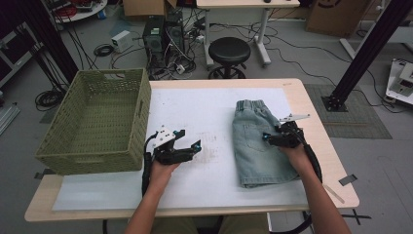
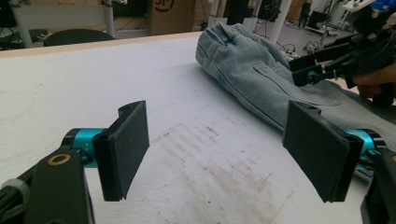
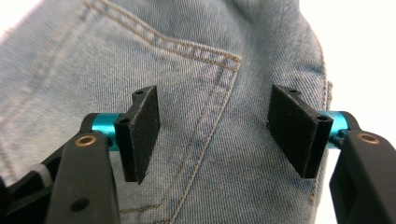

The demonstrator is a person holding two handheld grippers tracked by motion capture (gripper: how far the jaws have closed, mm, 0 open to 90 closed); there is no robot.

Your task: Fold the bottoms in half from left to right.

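On white tabletop [image 1: 214, 105], right half: folded light-blue denim shorts [image 1: 255, 146]. Above back pocket, right tongs [image 3: 214, 128] wide open, gripping nothing. Beside green wicker basket [image 1: 97, 122], left tongs [image 2: 217, 151] open, empty.

Each hand-held gripper, left gripper [image 1: 187, 141] and right gripper [image 1: 267, 137], has a black body, flat black rectangular pads, teal cylindrical mounts, brass-ringed pivot holes and a trailing black cable. The right carries a grey three-cornered plate. Forearms are bare.
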